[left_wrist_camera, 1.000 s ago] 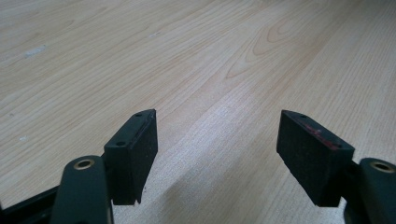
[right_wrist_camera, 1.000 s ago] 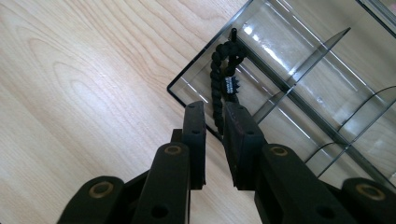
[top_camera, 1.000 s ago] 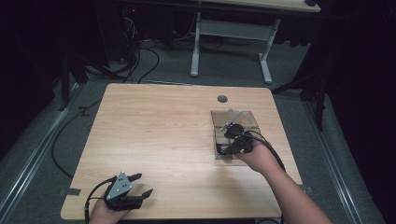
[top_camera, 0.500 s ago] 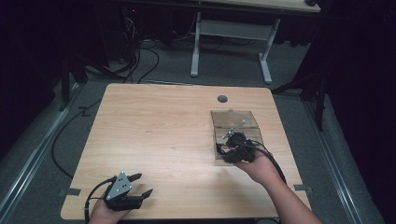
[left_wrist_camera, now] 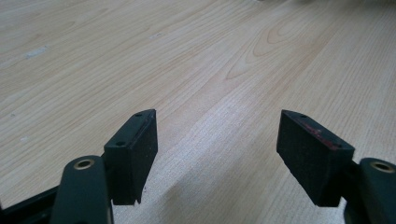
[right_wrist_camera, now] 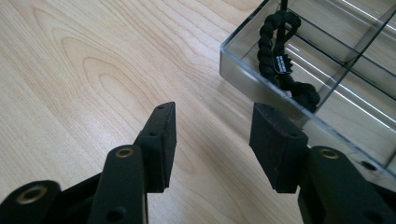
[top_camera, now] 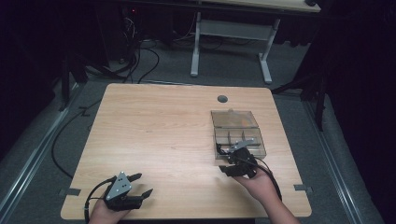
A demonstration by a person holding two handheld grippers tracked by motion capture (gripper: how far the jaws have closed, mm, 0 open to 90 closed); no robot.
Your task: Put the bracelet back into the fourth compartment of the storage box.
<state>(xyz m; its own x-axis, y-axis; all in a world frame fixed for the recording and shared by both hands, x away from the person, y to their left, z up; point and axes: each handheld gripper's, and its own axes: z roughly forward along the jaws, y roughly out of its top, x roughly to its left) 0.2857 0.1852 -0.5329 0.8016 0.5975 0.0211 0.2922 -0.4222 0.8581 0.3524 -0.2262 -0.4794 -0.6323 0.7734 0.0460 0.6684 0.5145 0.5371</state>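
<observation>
A clear plastic compartment box (top_camera: 252,140) stands on the right half of the wooden table (top_camera: 159,130), its lid (top_camera: 233,119) folded open at the back. In the right gripper view, a black braided cord (right_wrist_camera: 280,56) lies coiled in the box's (right_wrist_camera: 243,79) nearest corner compartment. My right gripper (top_camera: 227,161) sits just in front of the box's near left corner. It is open (right_wrist_camera: 212,135) with nothing between the jaws, and the box wall is just beyond its right fingertip. My left gripper (top_camera: 140,184) rests at the near left edge, wide open (left_wrist_camera: 217,149) over bare wood.
A round cable hole (top_camera: 222,99) sits in the table behind the box. Black cables trail from both grippers. Beyond the table are a white desk frame (top_camera: 229,42) and loose cables on the dark floor (top_camera: 140,60).
My right gripper has drawn back from over the box toward the near edge of the table. The left gripper has stayed put.
</observation>
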